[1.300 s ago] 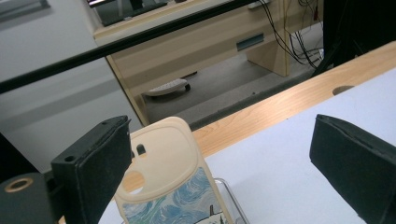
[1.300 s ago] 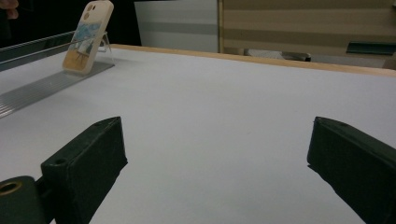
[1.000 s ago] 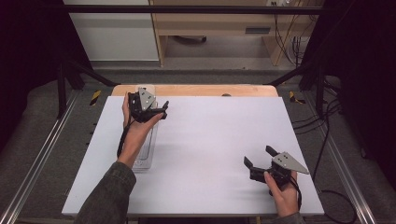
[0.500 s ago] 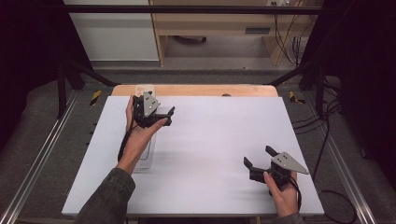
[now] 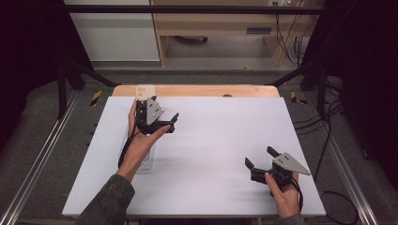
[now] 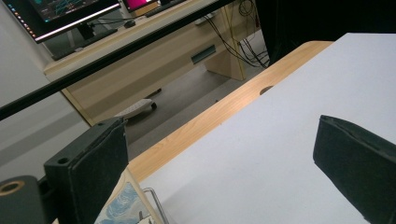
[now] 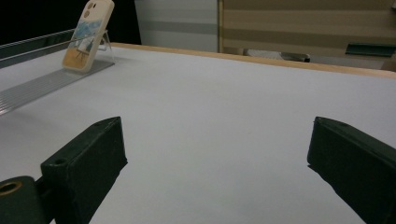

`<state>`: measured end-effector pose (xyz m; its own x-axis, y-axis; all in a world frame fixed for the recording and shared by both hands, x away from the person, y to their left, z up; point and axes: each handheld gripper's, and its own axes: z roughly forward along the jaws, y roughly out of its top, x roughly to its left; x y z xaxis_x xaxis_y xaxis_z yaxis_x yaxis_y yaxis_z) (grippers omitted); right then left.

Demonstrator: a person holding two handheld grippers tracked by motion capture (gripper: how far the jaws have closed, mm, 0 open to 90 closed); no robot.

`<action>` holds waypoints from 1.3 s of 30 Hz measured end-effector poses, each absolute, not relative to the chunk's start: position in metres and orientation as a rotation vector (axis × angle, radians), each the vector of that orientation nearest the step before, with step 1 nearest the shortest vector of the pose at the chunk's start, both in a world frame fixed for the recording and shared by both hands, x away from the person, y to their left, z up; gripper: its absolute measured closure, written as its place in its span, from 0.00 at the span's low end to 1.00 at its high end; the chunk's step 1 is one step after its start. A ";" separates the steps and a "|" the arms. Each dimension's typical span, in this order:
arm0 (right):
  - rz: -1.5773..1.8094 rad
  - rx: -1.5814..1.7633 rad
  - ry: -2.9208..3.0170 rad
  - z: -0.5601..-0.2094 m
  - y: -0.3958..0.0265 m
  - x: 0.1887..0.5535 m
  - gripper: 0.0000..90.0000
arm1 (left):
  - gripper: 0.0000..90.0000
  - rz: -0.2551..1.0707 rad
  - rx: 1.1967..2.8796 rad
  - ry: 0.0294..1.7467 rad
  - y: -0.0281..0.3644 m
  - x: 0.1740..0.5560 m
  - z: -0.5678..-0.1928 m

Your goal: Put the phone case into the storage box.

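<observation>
Phone (image 7: 88, 35) propped upright on clear stand (image 7: 46, 81), left gripper (image 5: 170, 123) shifted rightward beside it, fingers open, right gripper (image 5: 259, 161) unmoved, open.

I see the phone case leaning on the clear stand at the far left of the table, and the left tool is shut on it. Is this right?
Not quite. The phone case does lean on the clear stand at the far left, as the right gripper view shows. But the left tool is open: in the left gripper view its jaws stand wide apart, with the case's top edge beside the left jaw, not clamped between them.
</observation>
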<state>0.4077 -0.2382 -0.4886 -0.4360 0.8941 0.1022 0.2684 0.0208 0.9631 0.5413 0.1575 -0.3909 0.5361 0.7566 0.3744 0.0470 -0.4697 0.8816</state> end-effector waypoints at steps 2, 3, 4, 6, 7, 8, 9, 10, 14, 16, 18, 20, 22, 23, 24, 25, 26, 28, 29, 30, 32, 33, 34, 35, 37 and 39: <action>1.442 1.191 1.741 -0.489 -0.238 0.408 0.05 | 0.03 0.992 1.879 0.654 0.156 0.540 -0.391; 1.441 1.190 1.740 -0.489 -0.238 0.408 0.05 | 0.03 0.991 1.878 0.652 0.155 0.539 -0.390; 1.441 1.192 1.740 -0.489 -0.238 0.408 0.05 | 0.03 0.991 1.882 0.647 0.155 0.538 -0.390; 1.441 1.191 1.740 -0.489 -0.238 0.408 0.05 | 0.03 0.989 1.881 0.638 0.153 0.536 -0.389; 1.441 1.191 1.740 -0.488 -0.238 0.407 0.05 | 0.03 0.989 1.882 0.632 0.152 0.535 -0.389; 1.440 1.191 1.739 -0.488 -0.239 0.407 0.05 | 0.03 0.991 1.888 0.625 0.151 0.534 -0.389; 1.441 1.191 1.739 -0.488 -0.239 0.407 0.05 | 0.03 0.989 1.887 0.620 0.150 0.533 -0.389; 1.441 1.191 1.739 -0.488 -0.239 0.407 0.05 | 0.03 0.985 1.884 0.618 0.150 0.532 -0.389; 1.439 1.190 1.740 -0.488 -0.238 0.407 0.05 | 0.03 0.978 1.883 0.609 0.148 0.528 -0.389; 1.439 1.190 1.739 -0.488 -0.238 0.407 0.05 | 0.03 0.974 1.885 0.604 0.148 0.527 -0.389; 1.436 1.185 1.741 -0.488 -0.238 0.407 0.05 | 0.03 0.972 1.885 0.600 0.147 0.526 -0.390; 1.436 1.185 1.741 -0.488 -0.238 0.407 0.05 | 0.03 0.968 1.883 0.599 0.147 0.524 -0.390; 1.435 1.184 1.741 -0.488 -0.238 0.407 0.05 | 0.03 0.966 1.882 0.597 0.147 0.523 -0.390; 1.435 1.184 1.741 -0.488 -0.238 0.407 0.05 | 0.03 0.963 1.878 0.596 0.147 0.522 -0.390; 1.435 1.184 1.741 -0.489 -0.238 0.407 0.05 | 0.03 0.961 1.879 0.593 0.147 0.521 -0.391; 1.435 1.183 1.742 -0.489 -0.238 0.407 0.05 | 0.03 0.960 1.880 0.590 0.147 0.521 -0.391; 1.435 1.183 1.742 -0.489 -0.238 0.407 0.05 | 0.03 0.958 1.879 0.589 0.146 0.520 -0.391; 1.435 1.182 1.743 -0.488 -0.238 0.407 0.05 | 0.03 0.954 1.882 0.584 0.145 0.518 -0.391; 1.434 1.182 1.742 -0.488 -0.238 0.407 0.05 | 0.03 0.951 1.880 0.582 0.145 0.518 -0.392; 1.434 1.182 1.742 -0.488 -0.238 0.407 0.05 | 0.03 0.948 1.879 0.581 0.144 0.517 -0.392; 1.433 1.181 1.742 -0.488 -0.238 0.407 0.05 | 0.03 0.944 1.879 0.575 0.144 0.515 -0.393; 1.434 1.181 1.742 -0.488 -0.238 0.407 0.05 | 0.03 0.939 1.876 0.573 0.143 0.515 -0.393; 1.437 1.187 1.740 -0.489 -0.238 0.407 0.05 | 0.03 0.934 1.875 0.572 0.143 0.515 -0.393; 1.446 1.195 1.735 -0.489 -0.239 0.408 0.05 | 0.03 0.927 1.873 0.575 0.143 0.516 -0.393; 1.456 1.203 1.732 -0.489 -0.239 0.409 0.05 | 0.03 0.917 1.873 0.579 0.143 0.516 -0.392; 1.436 1.190 1.739 -0.489 -0.240 0.409 0.05 | 0.03 0.912 1.871 0.566 0.142 0.515 -0.391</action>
